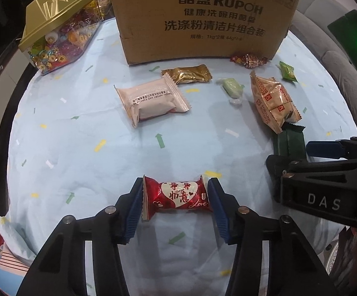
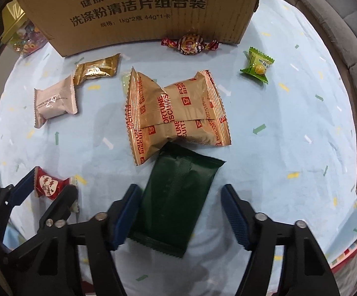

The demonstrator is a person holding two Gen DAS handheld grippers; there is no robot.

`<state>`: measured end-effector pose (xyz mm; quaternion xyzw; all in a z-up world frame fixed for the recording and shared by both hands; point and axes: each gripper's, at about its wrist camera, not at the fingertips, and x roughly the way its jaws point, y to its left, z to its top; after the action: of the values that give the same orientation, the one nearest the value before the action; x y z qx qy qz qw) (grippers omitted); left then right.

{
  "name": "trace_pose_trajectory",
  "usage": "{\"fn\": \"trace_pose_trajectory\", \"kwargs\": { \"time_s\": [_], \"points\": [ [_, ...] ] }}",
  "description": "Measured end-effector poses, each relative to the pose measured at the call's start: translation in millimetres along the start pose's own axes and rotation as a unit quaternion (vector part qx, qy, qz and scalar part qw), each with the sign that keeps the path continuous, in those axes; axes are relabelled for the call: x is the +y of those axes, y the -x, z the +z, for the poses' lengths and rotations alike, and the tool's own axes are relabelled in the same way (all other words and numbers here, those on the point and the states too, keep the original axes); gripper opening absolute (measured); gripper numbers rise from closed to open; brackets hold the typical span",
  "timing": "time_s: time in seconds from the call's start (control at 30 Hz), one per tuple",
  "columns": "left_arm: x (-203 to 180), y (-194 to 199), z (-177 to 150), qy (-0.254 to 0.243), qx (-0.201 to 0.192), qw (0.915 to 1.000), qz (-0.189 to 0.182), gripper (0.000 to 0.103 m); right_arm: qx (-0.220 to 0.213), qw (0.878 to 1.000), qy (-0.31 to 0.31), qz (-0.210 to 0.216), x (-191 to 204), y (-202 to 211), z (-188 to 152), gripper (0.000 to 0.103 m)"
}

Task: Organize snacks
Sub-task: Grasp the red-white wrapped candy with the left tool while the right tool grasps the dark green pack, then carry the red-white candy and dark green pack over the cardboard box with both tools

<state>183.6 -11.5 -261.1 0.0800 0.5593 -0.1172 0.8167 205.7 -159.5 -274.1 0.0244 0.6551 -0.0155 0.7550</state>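
Observation:
My left gripper (image 1: 176,197) has its blue pads against both ends of a red heart-print candy (image 1: 177,197), which lies low over the light blue cloth. It also shows in the right wrist view (image 2: 49,183). My right gripper (image 2: 179,212) is open around a dark green packet (image 2: 176,202) lying flat; the left pad touches it and the right pad stands apart. A tan fortune biscuit pack (image 2: 176,113) lies just beyond the packet.
A cardboard box (image 1: 200,14) stands at the back. A gold-lidded clear candy box (image 1: 60,24) stands back left. A pink packet (image 1: 151,101), gold packet (image 1: 186,74), pale green candy (image 1: 232,87), round red candy (image 2: 190,44) and green candy (image 2: 258,65) lie on the cloth (image 1: 80,148).

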Motion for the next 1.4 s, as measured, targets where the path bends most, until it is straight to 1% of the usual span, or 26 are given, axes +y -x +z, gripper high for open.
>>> {"fn": "trace_pose_trajectory", "kwargs": {
  "time_s": [0.03, 0.1, 0.23, 0.43, 0.63, 0.8, 1.13, 1.4],
  "points": [
    [0, 1, -1, 0.0, 0.001, 1.0, 0.001, 0.05, -0.001, 1.0, 0.001, 0.0, 0, 1, 0, 0.056],
    [-1, 3, -2, 0.0, 0.001, 1.0, 0.003, 0.049, -0.004, 1.0, 0.003, 0.002, 1, 2, -1, 0.05],
    [-3, 6, -4, 0.0, -0.002, 1.0, 0.009, 0.046, -0.005, 1.0, 0.004, 0.006, -1, 2, -2, 0.048],
    [-1, 10, -4, 0.003, -0.002, 0.9999, 0.013, 0.044, -0.005, 1.0, 0.004, 0.012, -4, 6, -5, 0.047],
    [1, 12, -3, 0.008, -0.004, 0.9999, 0.008, 0.043, -0.017, 1.0, 0.0, 0.017, -11, 23, -10, 0.047],
    [0, 20, -3, 0.01, -0.011, 0.9998, 0.015, 0.042, -0.026, 0.999, 0.001, 0.021, -7, 40, -9, 0.047],
    [-1, 38, -1, 0.023, -0.02, 0.9993, 0.022, 0.042, -0.048, 0.998, 0.001, 0.027, -13, 68, -12, 0.047],
    [-1, 53, 8, 0.032, -0.025, 0.9989, 0.024, 0.042, -0.068, 0.997, 0.0, 0.031, -17, 77, -12, 0.047]
  ]
}}
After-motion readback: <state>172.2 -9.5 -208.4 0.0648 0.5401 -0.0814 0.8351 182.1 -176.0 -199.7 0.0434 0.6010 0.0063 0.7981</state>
